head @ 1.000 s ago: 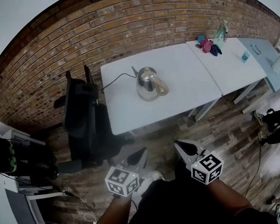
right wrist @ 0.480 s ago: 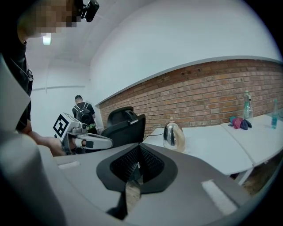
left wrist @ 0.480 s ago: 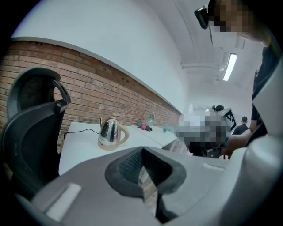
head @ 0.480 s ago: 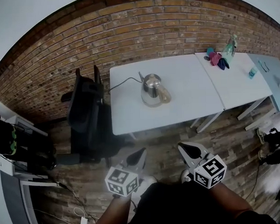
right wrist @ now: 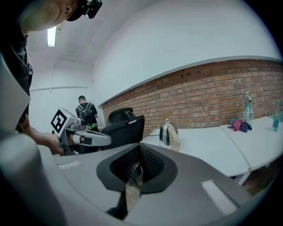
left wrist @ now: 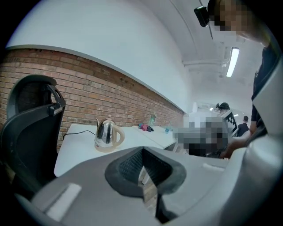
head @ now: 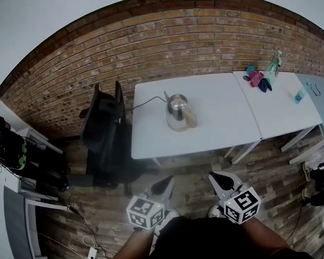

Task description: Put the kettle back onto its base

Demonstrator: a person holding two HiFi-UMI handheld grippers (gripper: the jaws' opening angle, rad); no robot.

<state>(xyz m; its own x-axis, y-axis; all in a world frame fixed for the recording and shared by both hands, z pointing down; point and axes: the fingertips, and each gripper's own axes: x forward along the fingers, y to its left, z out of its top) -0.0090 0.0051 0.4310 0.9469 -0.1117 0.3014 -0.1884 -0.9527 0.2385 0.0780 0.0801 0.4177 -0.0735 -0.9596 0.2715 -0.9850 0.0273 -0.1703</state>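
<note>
I've backed off from the counter (head: 220,130). The kettle (head: 178,111), mid-frame, looks seated on its base (left wrist: 106,148). Left gripper (head: 165,184) and right gripper (head: 219,178) have their fingers together and empty.

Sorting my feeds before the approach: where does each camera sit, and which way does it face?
Head view: on the person's head, facing steeply down at the kettle on the white table; left hand-held gripper, right hand-held gripper show below.
Left gripper view: on the left hand-held gripper, along its shut jaws toward the kettle.
Right gripper view: likewise, shut jaws toward the kettle.
All share the kettle.
</note>
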